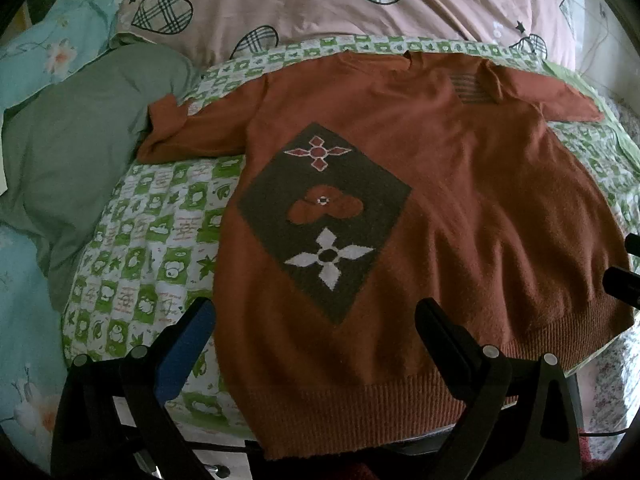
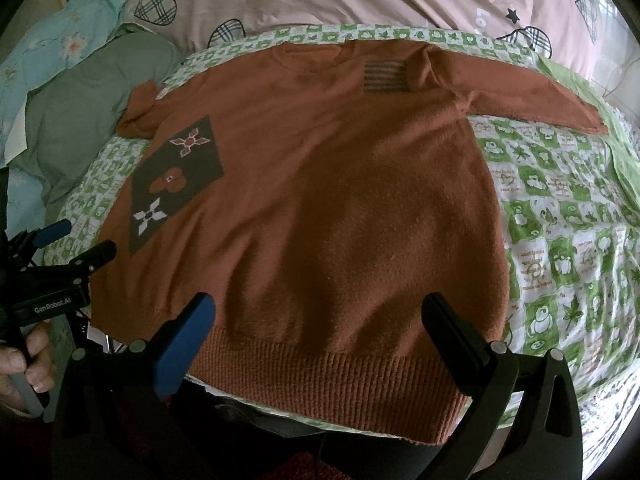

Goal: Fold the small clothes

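Each black gripper (image 2: pixel 318 316) has one blue-padded finger, silver screws, and white "GenRobot.AI" lettering.

Both wrist views dim, soft daylight, no hard shadows. Brightest area: far right corner of each view, washed-out pale glare (image 1: pixel 600 40) beside the pink duvet (image 1: pixel 360 8). Near edge darkest; the black gripper fingers (image 2: pixel 460 344) lose detail against it. Strong fisheye bending: the sweater hem (image 2: pixel 340 392) curves, the green checked sheet (image 2: pixel 560 240) squeezes toward the rim, black vignette in the corners. Centre reasonably sharp, knit texture readable; edges soft. Slight colour noise in the shaded rust knit (image 1: pixel 480 200).
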The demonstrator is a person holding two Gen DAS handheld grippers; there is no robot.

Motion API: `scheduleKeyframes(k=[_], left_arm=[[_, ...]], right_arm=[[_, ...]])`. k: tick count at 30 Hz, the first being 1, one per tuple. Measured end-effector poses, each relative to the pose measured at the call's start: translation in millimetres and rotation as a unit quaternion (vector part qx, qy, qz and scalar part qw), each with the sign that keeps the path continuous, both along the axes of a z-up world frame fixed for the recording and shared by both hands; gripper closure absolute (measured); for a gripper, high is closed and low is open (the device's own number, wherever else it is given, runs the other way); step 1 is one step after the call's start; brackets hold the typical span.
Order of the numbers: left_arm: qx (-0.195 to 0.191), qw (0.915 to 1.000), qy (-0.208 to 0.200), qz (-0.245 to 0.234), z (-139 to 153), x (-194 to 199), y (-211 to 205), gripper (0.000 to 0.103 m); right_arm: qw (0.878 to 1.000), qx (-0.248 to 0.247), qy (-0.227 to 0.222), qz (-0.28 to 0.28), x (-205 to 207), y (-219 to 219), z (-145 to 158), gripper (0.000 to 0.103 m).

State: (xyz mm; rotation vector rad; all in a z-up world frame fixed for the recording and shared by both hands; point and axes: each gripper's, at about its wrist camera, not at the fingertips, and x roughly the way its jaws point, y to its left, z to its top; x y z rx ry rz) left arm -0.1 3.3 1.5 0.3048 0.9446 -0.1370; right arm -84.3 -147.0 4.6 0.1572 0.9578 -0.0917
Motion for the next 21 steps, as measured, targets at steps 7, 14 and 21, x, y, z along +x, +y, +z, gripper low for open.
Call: scheduleKeyframes(k=[7,14,21], left_arm=[[-0.026,0.9995,-0.019,-0.002,-1.9,0.3,-2.3,0.003],[-0.021,0.9997,-0.011,-0.004,-3.5,4.7,-5.5,0.003],[-0.025,0.9997,-0.001,-0.010,-5.4,13.2,-13.0,0.003]], right_arm=[[1.000,0.001,0.014,-0.001,-0.4,-1.1,-1.1,0.000],[0.998,0.004,0.062,-0.007,2.3,-5.2,-5.4,0.000],[0.997,0.017,0.076,-0.013,5.0,-13.6,-7.1,0.000]])
